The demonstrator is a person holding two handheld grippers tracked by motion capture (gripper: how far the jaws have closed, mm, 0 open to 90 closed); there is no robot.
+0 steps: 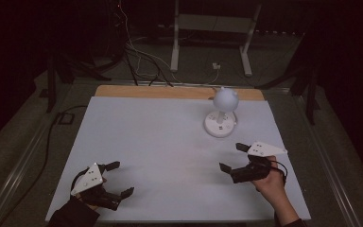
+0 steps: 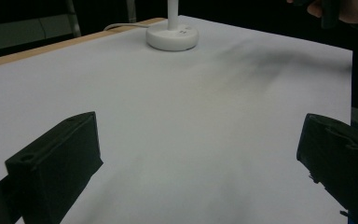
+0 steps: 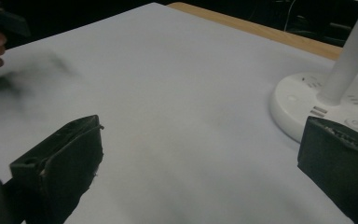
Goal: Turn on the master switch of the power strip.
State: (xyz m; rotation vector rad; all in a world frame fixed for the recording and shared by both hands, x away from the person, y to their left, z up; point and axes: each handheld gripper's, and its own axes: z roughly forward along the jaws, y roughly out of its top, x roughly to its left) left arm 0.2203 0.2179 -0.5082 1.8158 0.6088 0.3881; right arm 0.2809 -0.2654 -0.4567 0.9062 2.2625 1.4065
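Note:
A small white desk lamp (image 1: 221,116) with a round base and a ball-shaped head stands on the white table sheet (image 1: 160,142) at the back right. Its base (image 2: 172,36) shows far off in the left gripper view and close at the right in the right gripper view (image 3: 303,105). My left gripper (image 1: 119,178) rests at the front left, open, nothing between its jaws. My right gripper (image 1: 233,156) hovers at the front right, a short way in front of the lamp, open and empty too.
A wooden strip (image 1: 170,91) runs along the table's far edge. Cables (image 1: 142,56) and a white metal stand (image 1: 208,38) sit on the dark floor behind. A black cable (image 1: 52,137) trails along the left side.

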